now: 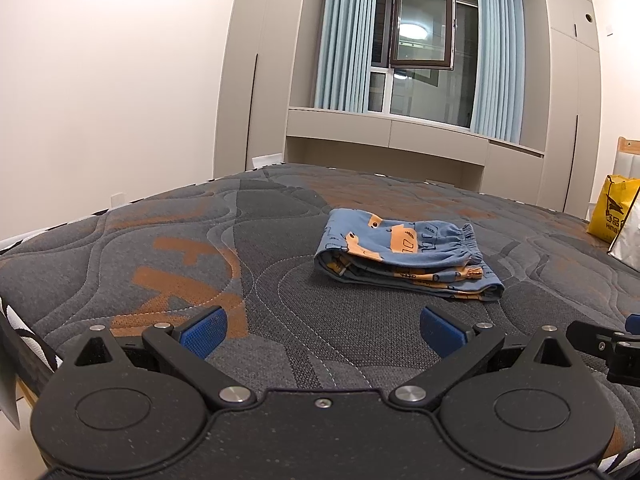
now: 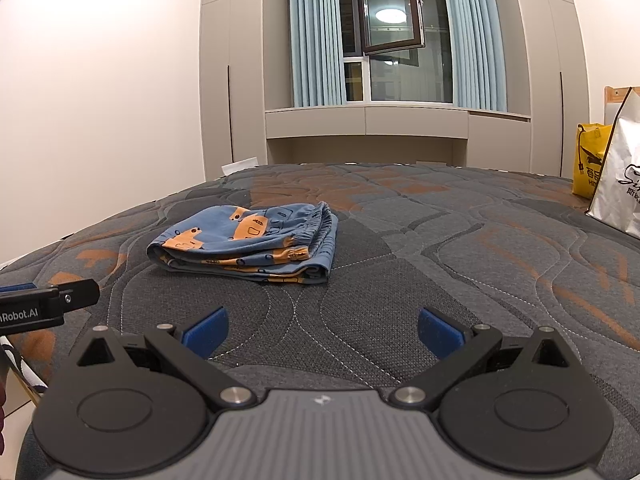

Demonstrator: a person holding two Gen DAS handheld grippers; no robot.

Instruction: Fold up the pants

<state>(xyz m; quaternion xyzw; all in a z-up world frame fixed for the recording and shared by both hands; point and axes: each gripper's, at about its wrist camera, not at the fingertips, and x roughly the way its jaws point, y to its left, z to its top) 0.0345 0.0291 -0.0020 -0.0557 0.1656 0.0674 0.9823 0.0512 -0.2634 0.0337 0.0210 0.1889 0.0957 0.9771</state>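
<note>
Blue pants (image 1: 404,254) with orange prints lie folded into a compact stack on the grey and orange quilted mattress (image 1: 168,248). In the right wrist view the same folded pants (image 2: 248,246) sit ahead and to the left. My left gripper (image 1: 323,332) is open, held back from the pants near the front of the mattress, nothing between its blue pads. My right gripper (image 2: 323,332) is open too and holds nothing. Each gripper shows at the edge of the other's view: the right gripper (image 1: 612,344) and the left gripper (image 2: 44,304).
A yellow bag (image 2: 590,164) and a white bag (image 2: 620,184) stand at the mattress's far right by a headboard. Beyond the bed are a window with blue curtains (image 1: 344,36), cabinets and a white wall on the left. The mattress edge runs along the left.
</note>
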